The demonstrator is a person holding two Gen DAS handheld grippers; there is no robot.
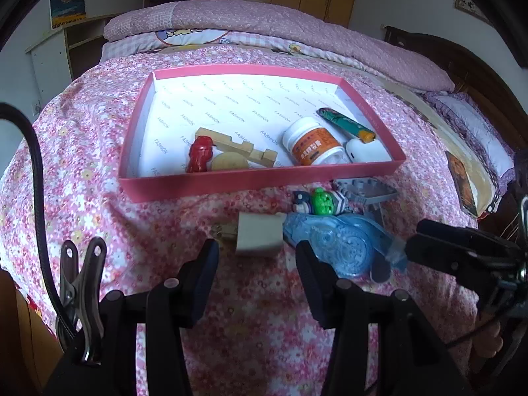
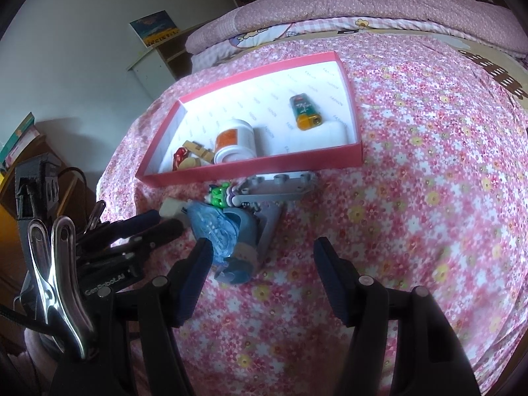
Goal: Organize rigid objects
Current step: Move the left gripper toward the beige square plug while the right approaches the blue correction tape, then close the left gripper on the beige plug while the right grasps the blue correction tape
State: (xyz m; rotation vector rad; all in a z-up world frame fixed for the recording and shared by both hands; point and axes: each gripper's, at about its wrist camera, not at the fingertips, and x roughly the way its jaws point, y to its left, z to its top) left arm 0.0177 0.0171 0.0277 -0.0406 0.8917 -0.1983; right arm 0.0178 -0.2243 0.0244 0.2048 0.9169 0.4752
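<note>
A pink box (image 1: 257, 181) (image 2: 353, 99) lies on the flowered bedspread. It holds a red figure (image 1: 199, 154), a wooden block (image 1: 237, 145), a round yellow piece (image 1: 229, 161), a white-and-orange jar (image 1: 312, 142) (image 2: 234, 142), a lighter (image 1: 346, 123) (image 2: 305, 112) and a white case (image 1: 366, 150). In front of it lie a white charger plug (image 1: 259, 234) (image 2: 171, 207), a blue tape dispenser (image 1: 340, 241) (image 2: 217, 227), a green-headed toy figure (image 1: 321, 201) (image 2: 221, 194) and a grey plastic part (image 1: 369, 193) (image 2: 280, 184). My left gripper (image 1: 257, 254) is open, just short of the plug. My right gripper (image 2: 262, 252) is open, beside the dispenser.
A folded pink quilt (image 1: 264, 23) lies at the bed's far side. A white shelf with a picture (image 1: 66, 8) stands at the left. A dark wooden headboard (image 1: 462, 66) is at the right. A book (image 1: 462, 184) lies near the pillows.
</note>
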